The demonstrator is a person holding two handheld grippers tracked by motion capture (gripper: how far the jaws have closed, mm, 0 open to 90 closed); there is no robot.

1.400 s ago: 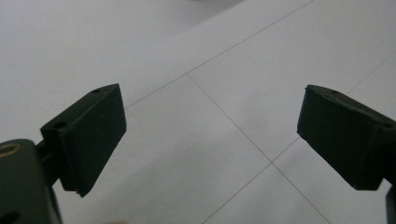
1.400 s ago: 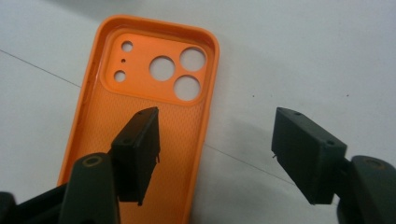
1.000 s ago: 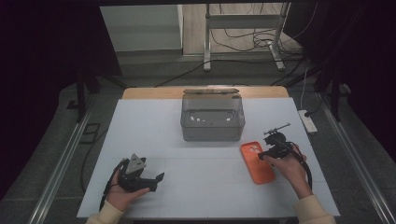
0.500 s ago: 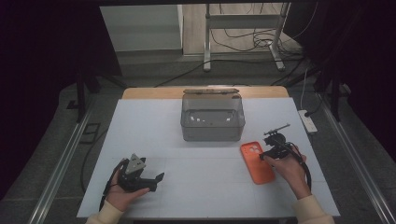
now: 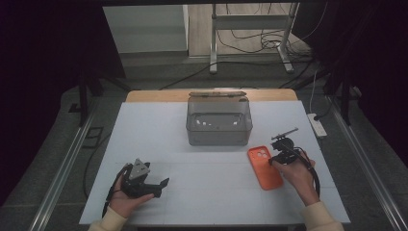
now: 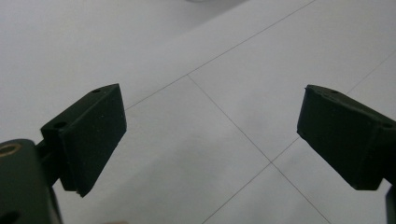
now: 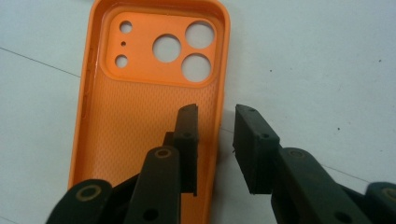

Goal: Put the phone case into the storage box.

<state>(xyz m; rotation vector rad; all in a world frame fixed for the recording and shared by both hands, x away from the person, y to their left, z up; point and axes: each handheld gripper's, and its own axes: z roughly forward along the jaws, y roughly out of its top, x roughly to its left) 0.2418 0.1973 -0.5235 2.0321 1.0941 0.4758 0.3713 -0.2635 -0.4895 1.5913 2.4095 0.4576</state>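
An orange phone case (image 5: 264, 166) lies inside-up on the white table, right of centre. Its camera holes point away in the right gripper view (image 7: 140, 93). My right gripper (image 7: 215, 112) straddles the case's right rim, with one jaw inside the case and the other outside over the table. Its jaws have just been closing, and a small gap still shows on either side of the rim. That gripper (image 5: 275, 156) sits at the case's right edge in the high view. My left gripper (image 5: 161, 187) rests at the front left, open (image 6: 210, 126) over bare table.
A clear grey plastic box (image 5: 219, 122) stands at the middle back of the table. A white power strip (image 5: 318, 126) lies off the right edge. The white tabletop (image 5: 202, 192) stretches between my two hands.
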